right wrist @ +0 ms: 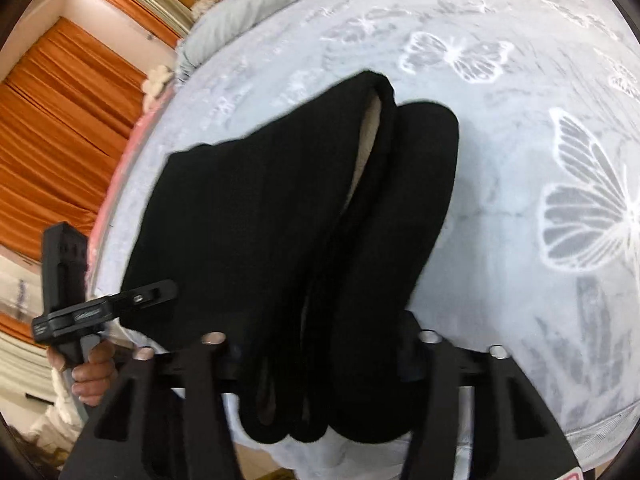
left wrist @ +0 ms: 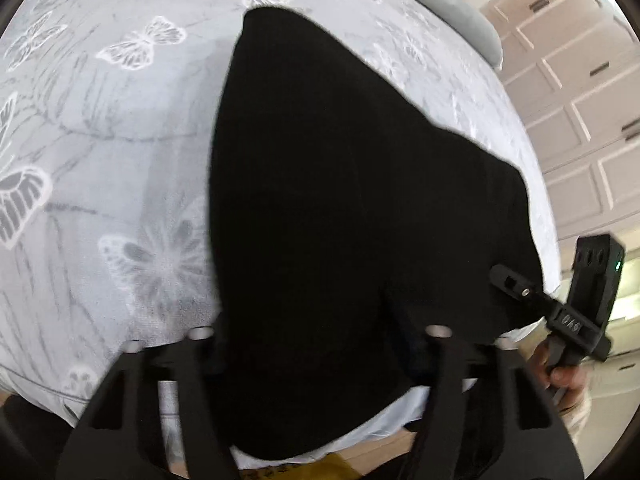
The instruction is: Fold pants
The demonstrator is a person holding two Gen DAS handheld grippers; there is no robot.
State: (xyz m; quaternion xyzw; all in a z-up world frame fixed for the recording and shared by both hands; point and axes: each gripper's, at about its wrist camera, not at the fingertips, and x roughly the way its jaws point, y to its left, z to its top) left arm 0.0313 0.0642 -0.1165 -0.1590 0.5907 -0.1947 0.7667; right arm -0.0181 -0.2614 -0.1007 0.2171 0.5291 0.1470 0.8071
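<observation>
**Me:** While both grippers, left gripper (left wrist: 316, 344) and right gripper (right wrist: 316, 348), stand half-open over the black pants (right wrist: 288, 240) at the bed's (left wrist: 80, 200) near edge, neither visibly pinches cloth.

**Reply:** Mid-fold?

**Me:** Looks so. Next: grab the near end, carry it toward the far end.

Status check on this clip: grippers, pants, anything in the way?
Left gripper and right gripper both over the near edge of the black pants, grip unclear. Pants folded in layers on butterfly bedspread. No obstruction seen.
</observation>
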